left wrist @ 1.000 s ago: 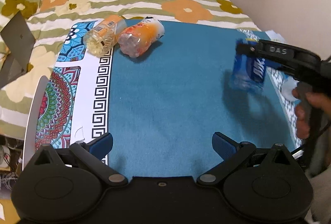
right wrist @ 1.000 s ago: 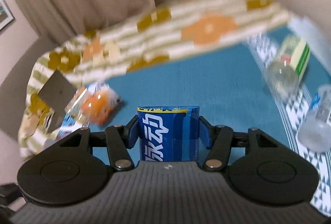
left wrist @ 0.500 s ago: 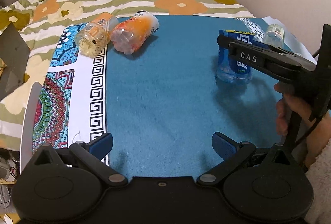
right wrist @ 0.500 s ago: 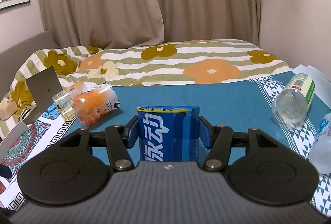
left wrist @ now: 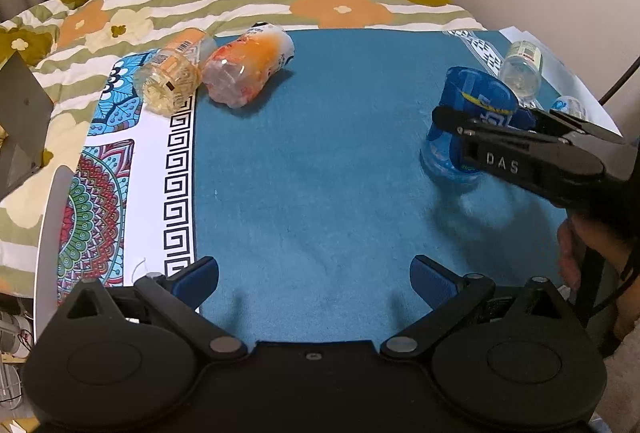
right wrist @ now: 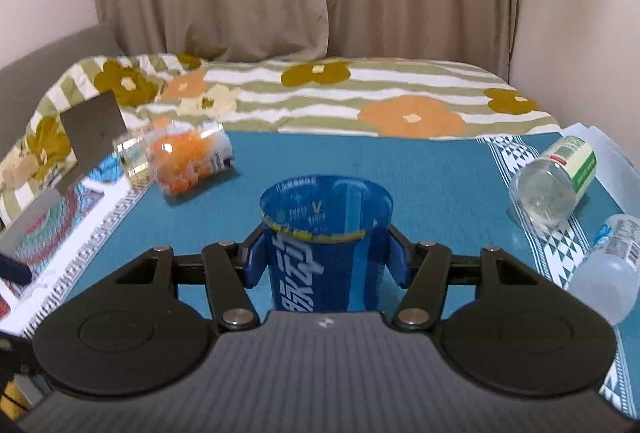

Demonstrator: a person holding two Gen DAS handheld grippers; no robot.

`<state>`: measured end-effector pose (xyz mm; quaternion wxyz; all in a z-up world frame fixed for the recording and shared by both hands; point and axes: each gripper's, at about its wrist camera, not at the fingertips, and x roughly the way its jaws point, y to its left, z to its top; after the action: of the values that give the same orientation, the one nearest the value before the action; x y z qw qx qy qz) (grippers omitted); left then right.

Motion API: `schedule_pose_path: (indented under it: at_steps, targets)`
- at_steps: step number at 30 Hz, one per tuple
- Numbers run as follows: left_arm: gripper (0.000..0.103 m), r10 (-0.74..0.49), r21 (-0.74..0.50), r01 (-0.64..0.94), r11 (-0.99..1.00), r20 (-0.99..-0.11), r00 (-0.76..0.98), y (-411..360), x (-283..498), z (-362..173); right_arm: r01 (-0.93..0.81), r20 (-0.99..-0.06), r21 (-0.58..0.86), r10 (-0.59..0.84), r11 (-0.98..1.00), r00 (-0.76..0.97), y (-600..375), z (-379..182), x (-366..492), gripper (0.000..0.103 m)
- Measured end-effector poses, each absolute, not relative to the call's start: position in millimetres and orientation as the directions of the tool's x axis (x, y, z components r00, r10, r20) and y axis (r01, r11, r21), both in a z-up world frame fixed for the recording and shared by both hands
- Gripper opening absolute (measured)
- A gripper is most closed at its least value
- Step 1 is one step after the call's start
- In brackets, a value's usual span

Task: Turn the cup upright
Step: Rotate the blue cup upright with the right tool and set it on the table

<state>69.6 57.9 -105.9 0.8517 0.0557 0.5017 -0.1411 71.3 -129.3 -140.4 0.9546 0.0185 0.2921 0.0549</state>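
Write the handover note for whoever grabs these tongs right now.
Right tongs: shut on the blue cup, gripping both sides.
Left tongs: open, holding nothing, hovering above the teal mat.
Cup: upright, mouth up, base on or just above the mat; contact is unclear.
Done: the flip.
Left: confirm the cup stands, open the right tongs and back away without tipping it.

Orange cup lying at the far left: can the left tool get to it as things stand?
Probably yes. The left tool is open and holds nothing, with only bare blue cloth between it and the orange cup.
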Motion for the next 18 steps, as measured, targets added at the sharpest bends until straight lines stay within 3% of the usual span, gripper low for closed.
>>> schedule_pose_path:
  at_steps: [14, 17, 18]
  targets:
    - [0.103, -0.176, -0.038, 0.294, 0.955, -0.872, 0.456, 53.5, 64.8, -108.5, -0.109, -0.573, 0.049, 0.117, 0.993, 0.811, -128.3, -145.7, 60.8, 0.074]
    - [0.103, -0.170, -0.034, 0.290, 0.956, -0.871, 0.461, 53.3, 63.6, -107.1, -0.109, -0.576, 0.059, 0.123, 0.992, 0.808, -129.9, -145.1, 60.9, 0.079]
    - [0.103, -0.169, -0.033, 0.287, 0.957, -0.870, 0.463, 53.0, 63.0, -106.2, -0.108, -0.577, 0.068, 0.128, 0.992, 0.807, -131.3, -144.5, 61.1, 0.086]
